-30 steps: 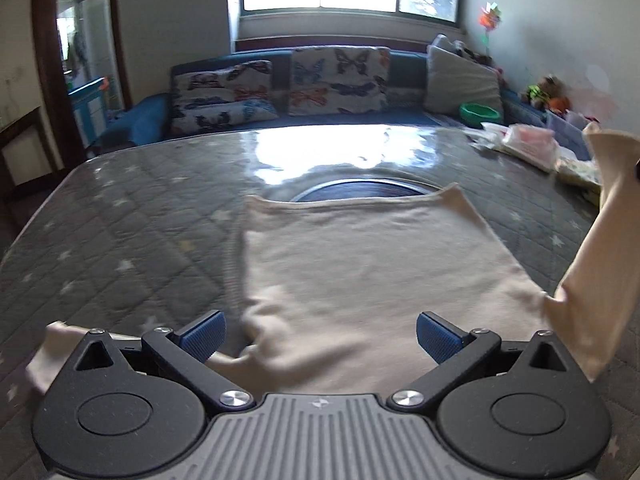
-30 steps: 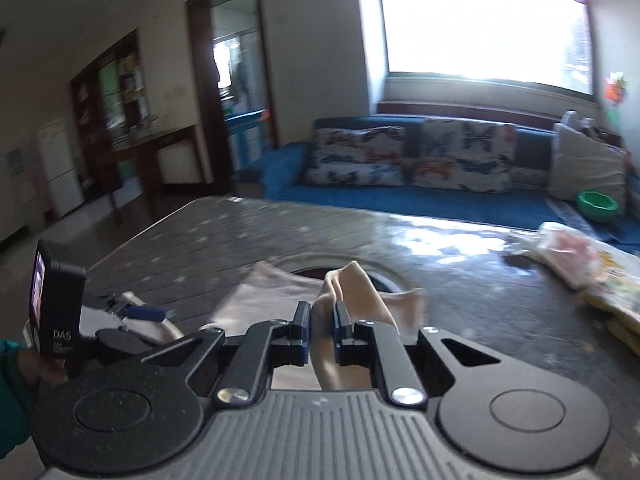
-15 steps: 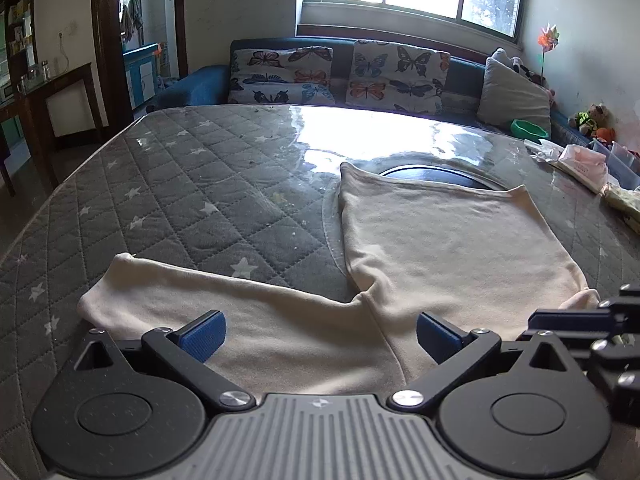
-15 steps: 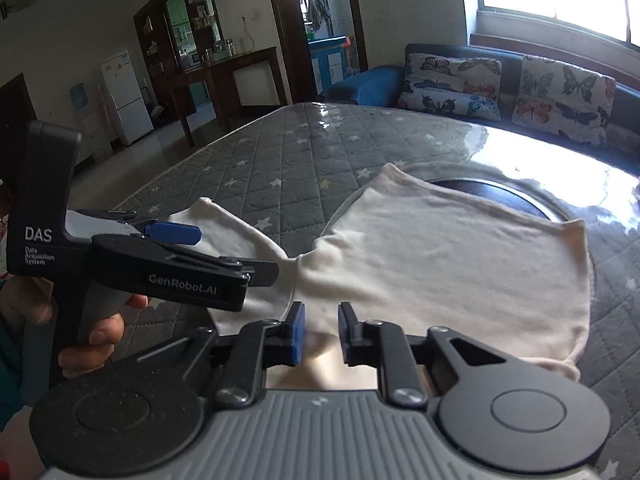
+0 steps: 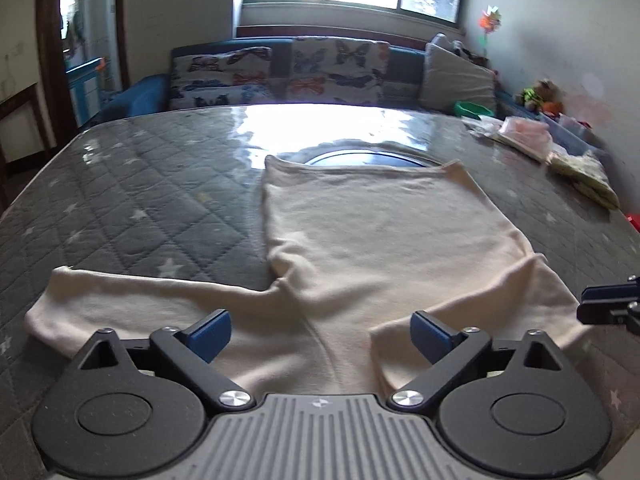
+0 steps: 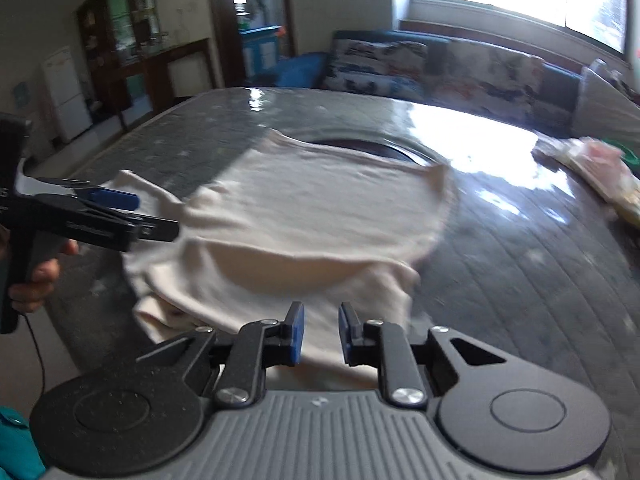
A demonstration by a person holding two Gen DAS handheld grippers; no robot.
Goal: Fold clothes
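Note:
A cream long-sleeved top (image 5: 372, 240) lies flat on the grey quilted table (image 5: 140, 200). Its left sleeve (image 5: 120, 300) stretches out to the left. Its right sleeve (image 5: 480, 308) is folded back over the body. My left gripper (image 5: 320, 330) is open and empty, just above the top's near edge. It also shows at the left of the right wrist view (image 6: 132, 216). My right gripper (image 6: 320, 332) has its jaws a small gap apart over the folded sleeve (image 6: 360, 292), holding nothing. Its tip shows at the right edge of the left wrist view (image 5: 612, 304).
Plastic bags and packets (image 5: 552, 148) lie on the table's far right. A dark round inset (image 5: 360, 158) sits in the table beyond the top's hem. A blue sofa with butterfly cushions (image 5: 288, 76) stands behind the table. A doorway (image 6: 256, 32) is at the left.
My right gripper laid the raised right sleeve down over the body and let it go. My left gripper stayed open near the top's near edge.

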